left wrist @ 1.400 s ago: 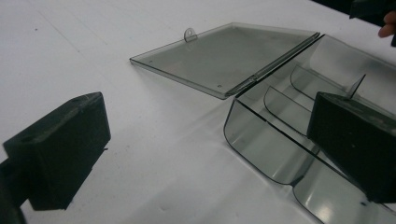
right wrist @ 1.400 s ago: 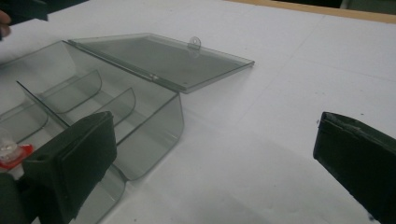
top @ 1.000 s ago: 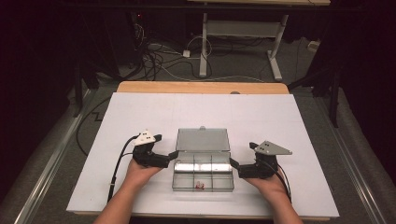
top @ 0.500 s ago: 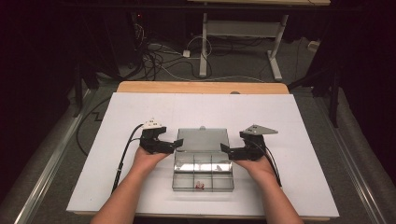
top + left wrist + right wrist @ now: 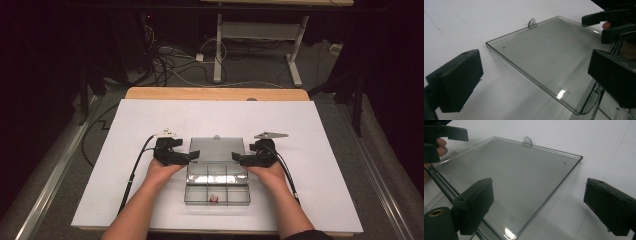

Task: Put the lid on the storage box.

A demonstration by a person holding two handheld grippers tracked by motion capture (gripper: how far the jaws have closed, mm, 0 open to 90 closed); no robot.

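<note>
A clear plastic compartment box (image 5: 217, 189) lies on the white table with its lid (image 5: 217, 148) folded flat behind it. A small red item (image 5: 214, 199) sits in a front compartment. My left gripper (image 5: 194, 157) is at the lid's left edge, open, with the lid's (image 5: 541, 55) left edge between its wide jaws (image 5: 534, 77). My right gripper (image 5: 236, 158) is at the lid's right edge. Its jaws (image 5: 541, 206) have just been closing a little but stand wide, with the lid's (image 5: 509, 177) right edge between them untouched. No pad presses on the lid.
The white table top (image 5: 125, 150) has bare room all around the box. A wooden strip (image 5: 215, 93) runs along its far edge. Cables (image 5: 170, 65) and a desk frame (image 5: 260, 35) stand on the floor beyond. A lid tab (image 5: 532, 23) sticks out at the far edge.
Both hands have moved forward and inward, from beside the box's base to the two sides of the open lid. The box and lid have not moved.
</note>
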